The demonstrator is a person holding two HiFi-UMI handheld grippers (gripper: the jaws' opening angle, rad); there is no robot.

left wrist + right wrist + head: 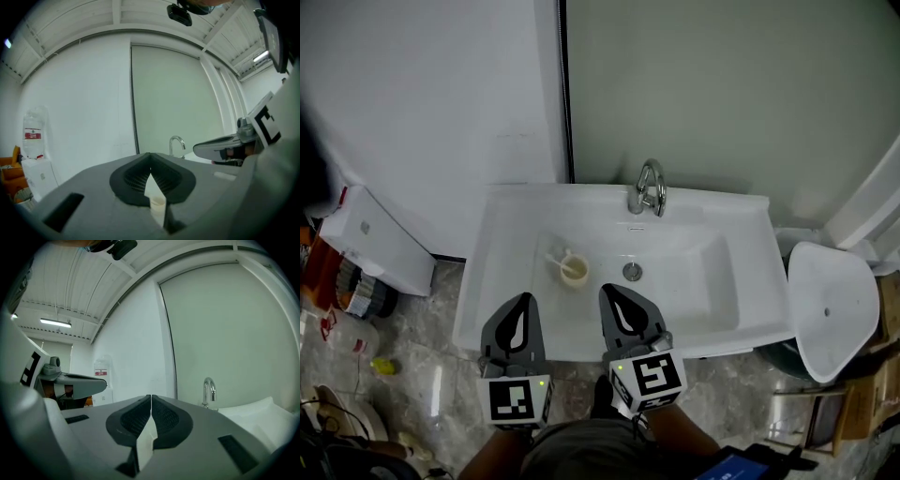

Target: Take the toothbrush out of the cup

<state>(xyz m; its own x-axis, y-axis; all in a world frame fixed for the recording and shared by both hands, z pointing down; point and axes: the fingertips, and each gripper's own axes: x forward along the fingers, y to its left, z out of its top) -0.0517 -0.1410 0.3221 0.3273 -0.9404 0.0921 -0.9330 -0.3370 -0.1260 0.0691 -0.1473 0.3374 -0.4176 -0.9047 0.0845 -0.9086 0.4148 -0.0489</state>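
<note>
A small cream cup [575, 272] stands in the white sink [727, 281], left of the drain. The toothbrush [556, 262] leans out of the cup toward the left. Both grippers hover level over the sink's front rim, short of the cup. My left gripper [525, 298] is shut and empty, just front-left of the cup. My right gripper [607, 291] is shut and empty, just front-right of it. In the left gripper view the jaws [150, 155] meet at the tips, and the cup [157, 202] shows in the gap below. The right gripper [151, 397] also shows touching tips.
A chrome faucet [648, 187] rises at the sink's back, with the drain [632, 272] in front of it. A white round-lidded bin [830, 305] stands to the right and a white box [380, 242] to the left. Clutter lies on the marble floor at far left.
</note>
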